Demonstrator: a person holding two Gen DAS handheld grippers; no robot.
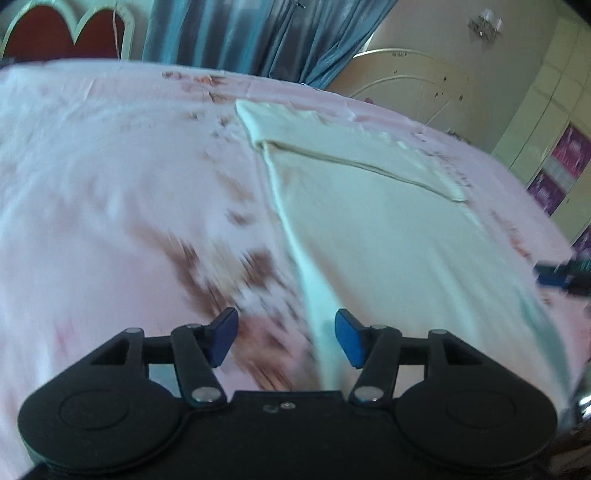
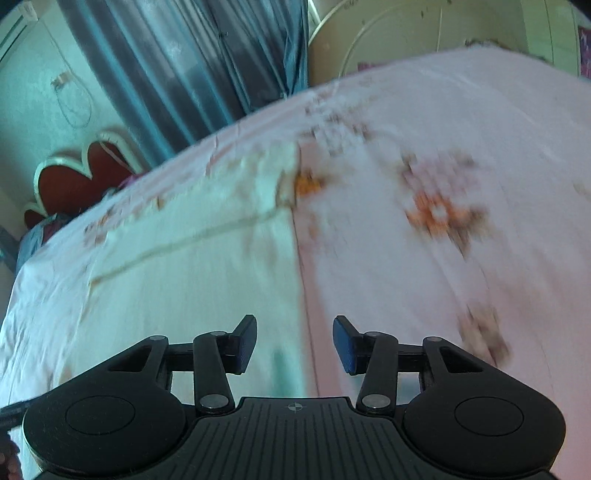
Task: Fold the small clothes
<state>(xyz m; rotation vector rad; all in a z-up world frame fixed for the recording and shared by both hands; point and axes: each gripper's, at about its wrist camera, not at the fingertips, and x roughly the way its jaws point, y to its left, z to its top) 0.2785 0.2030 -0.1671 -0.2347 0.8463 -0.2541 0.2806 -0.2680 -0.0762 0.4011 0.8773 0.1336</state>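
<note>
A cream-white garment (image 1: 388,229) lies flat on the pink flowered bedsheet (image 1: 110,184), its far part folded over into a band. My left gripper (image 1: 286,341) is open and empty, hovering over the garment's near left edge. In the right wrist view the same garment (image 2: 192,280) lies left of centre on the sheet (image 2: 443,258). My right gripper (image 2: 294,343) is open and empty over the garment's right edge. Both views are motion-blurred.
A blue curtain (image 1: 258,33) hangs behind the bed. A red-and-white headboard (image 1: 66,33) stands at the far left, and also shows in the right wrist view (image 2: 74,173). Cream wardrobes (image 1: 546,122) stand at the right. A dark blue object (image 1: 561,275) shows at the right edge.
</note>
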